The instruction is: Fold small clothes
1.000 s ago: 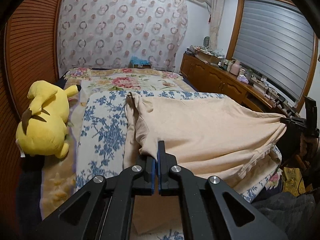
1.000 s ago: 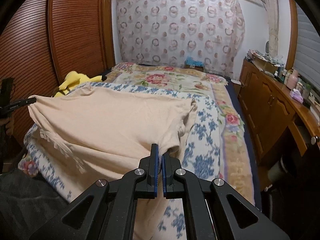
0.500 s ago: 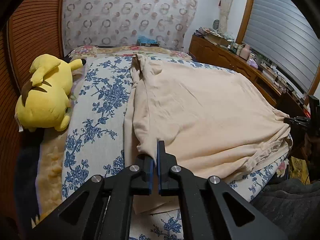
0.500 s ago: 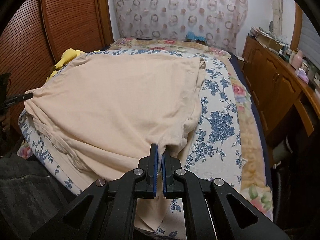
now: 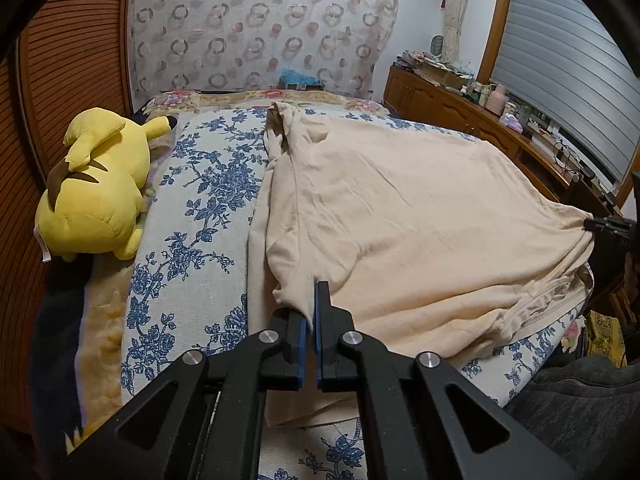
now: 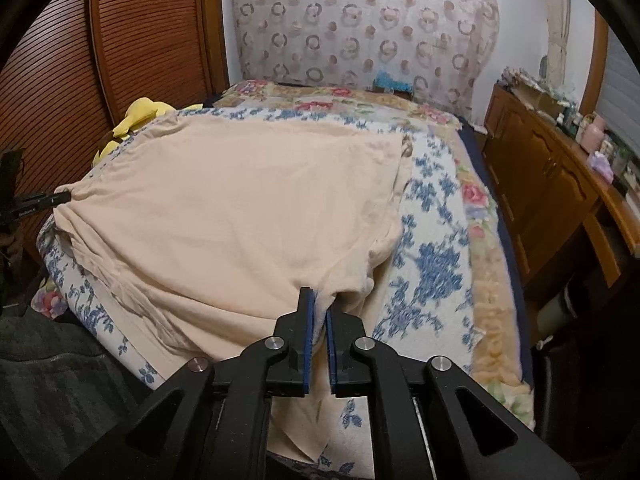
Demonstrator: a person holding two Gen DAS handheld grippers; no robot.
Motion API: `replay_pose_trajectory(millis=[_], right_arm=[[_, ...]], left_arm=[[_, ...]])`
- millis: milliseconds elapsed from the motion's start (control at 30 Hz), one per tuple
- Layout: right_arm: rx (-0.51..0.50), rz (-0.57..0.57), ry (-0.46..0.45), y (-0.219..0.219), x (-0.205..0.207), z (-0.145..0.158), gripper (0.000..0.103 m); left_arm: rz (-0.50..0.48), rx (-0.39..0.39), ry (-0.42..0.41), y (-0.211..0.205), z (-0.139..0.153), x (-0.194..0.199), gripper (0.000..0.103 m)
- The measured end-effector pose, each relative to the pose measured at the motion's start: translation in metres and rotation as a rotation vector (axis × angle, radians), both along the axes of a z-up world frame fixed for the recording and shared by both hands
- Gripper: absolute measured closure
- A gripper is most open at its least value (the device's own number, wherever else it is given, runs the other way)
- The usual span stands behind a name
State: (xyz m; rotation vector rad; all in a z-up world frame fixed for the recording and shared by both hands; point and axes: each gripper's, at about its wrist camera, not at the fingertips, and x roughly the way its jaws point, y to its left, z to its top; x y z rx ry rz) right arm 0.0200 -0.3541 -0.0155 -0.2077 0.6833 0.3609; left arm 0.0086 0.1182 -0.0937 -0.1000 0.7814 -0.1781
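A cream-coloured garment (image 5: pixel 420 220) (image 6: pixel 240 208) lies spread flat over the blue floral bed cover (image 5: pixel 200 220). My left gripper (image 5: pixel 314 292) is shut on its near left corner, with the cloth pinched between the blue pads. At the near right corner is my right gripper (image 6: pixel 320 296). Its jaws are opening: a narrow gap shows between the pads, and the cloth still lies in that gap. Each gripper also shows at the edge of the other's view, the right gripper (image 5: pixel 608 226) and the left gripper (image 6: pixel 40 202), both at the garment's corners.
A yellow plush toy (image 5: pixel 96 188) lies on the bed's left side by the louvred wooden doors (image 6: pixel 140 40). A wooden sideboard (image 6: pixel 540 168) with clutter runs along the right. A person's dark clothing (image 6: pixel 48 380) is at the near edge.
The garment, held up off the bed a second ago, has come down and now lies flat. Both grippers sank with it. The right jaws have parted slightly.
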Motion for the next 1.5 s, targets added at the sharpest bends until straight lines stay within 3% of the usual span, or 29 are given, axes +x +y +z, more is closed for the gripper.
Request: replay_pose_trajectory(millis=[167,233,300,467,633,700,800,1100,1200,1300,1500], right_arm=[[-0.028,0.001,-0.053,0.002,-0.007,0.018,0.083],[-0.035,0.011,-0.071,0.006,-0.009,0.023,0.066],[-0.038,0.024,-0.084,0.011,-0.009,0.025,0.06],[-0.018,0.065,-0.097,0.032,0.001,0.016,0.059],[-0.025,0.119,-0.053,0.061,0.032,-0.014,0.058],[-0.053,0.162,-0.034,0.078,0.045,-0.029,0.058],[-0.077,0.184,-0.001,0.098,0.064,-0.044,0.059],[-0.081,0.191,0.03,0.111,0.087,-0.059,0.057],[-0.071,0.178,0.025,0.108,0.091,-0.06,0.049],[-0.036,0.149,0.019,0.106,0.087,-0.061,0.037],[-0.04,0.143,0.02,0.114,0.084,-0.063,0.031]], left_arm=[[0.0,0.001,0.0,-0.001,0.0,0.0,0.101],[0.002,0.001,0.0,-0.001,0.0,0.0,0.101],[0.007,-0.001,0.005,-0.002,-0.002,0.0,0.101],[0.015,-0.002,0.02,-0.002,-0.007,0.002,0.101],[0.015,-0.003,0.043,-0.003,-0.014,0.003,0.1],[0.013,-0.007,0.047,-0.002,-0.015,0.003,0.082],[0.015,-0.014,0.048,0.001,-0.015,0.002,0.066],[0.041,0.015,0.076,0.01,-0.023,0.002,0.051],[0.04,0.014,0.078,0.009,-0.023,0.003,0.039],[0.044,0.04,0.077,0.006,-0.023,0.003,0.037],[0.071,0.052,0.072,0.007,-0.024,0.004,0.037]])
